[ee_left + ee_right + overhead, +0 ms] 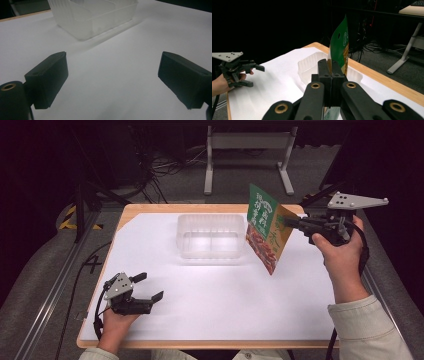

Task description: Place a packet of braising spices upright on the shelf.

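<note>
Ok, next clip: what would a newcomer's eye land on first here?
Probably the green and orange packet, held up in the air by the right gripper just right of the clear plastic tub at the back of the table. Next, the left gripper, open and idle near the front left corner.

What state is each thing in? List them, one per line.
left gripper: open, holding nothing, low over the table.
right gripper: shut on the packet.
packet: gripped at its edge, lifted off the table, tilted.
clear container: upright, open-topped, looks empty.
</note>
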The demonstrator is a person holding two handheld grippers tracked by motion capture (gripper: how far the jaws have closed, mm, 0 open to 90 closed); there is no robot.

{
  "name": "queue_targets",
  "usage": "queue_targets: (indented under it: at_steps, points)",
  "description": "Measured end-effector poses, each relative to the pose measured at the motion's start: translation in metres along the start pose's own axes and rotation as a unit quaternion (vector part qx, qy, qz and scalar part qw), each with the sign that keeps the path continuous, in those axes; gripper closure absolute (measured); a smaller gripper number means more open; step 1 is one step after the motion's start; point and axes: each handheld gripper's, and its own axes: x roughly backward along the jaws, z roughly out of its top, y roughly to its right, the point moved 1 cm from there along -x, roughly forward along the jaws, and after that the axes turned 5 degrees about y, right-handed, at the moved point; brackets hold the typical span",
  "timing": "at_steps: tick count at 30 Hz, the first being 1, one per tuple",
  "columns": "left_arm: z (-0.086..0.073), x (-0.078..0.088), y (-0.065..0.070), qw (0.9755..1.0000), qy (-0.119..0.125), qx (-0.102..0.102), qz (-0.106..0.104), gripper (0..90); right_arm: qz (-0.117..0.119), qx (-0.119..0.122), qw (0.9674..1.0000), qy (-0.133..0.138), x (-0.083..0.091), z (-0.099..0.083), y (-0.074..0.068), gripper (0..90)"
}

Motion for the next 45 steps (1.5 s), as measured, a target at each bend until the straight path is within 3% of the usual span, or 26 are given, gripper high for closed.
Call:
queue_targets:
  at_steps: [17, 32, 45]
  points:
    - [-0.001, 0.003, 0.000, 1.0000, 0.002, 0.000, 0.003, 9.7, -0.005, -0.008, 0.9998, 0.016, -0.020, 0.027, 0.006, 90.0]
    - [0.002, -0.005, -0.001, 0.9999, 0.004, -0.001, -0.010, 9.5, -0.008, -0.012, 0.9997, 0.018, -0.065, 0.037, 0.010, 90.0]
    - [0.003, -0.007, -0.001, 0.9999, 0.007, 0.000, -0.014, 9.5, -0.007, -0.002, 0.9999, 0.015, -0.101, 0.034, 0.016, 90.0]
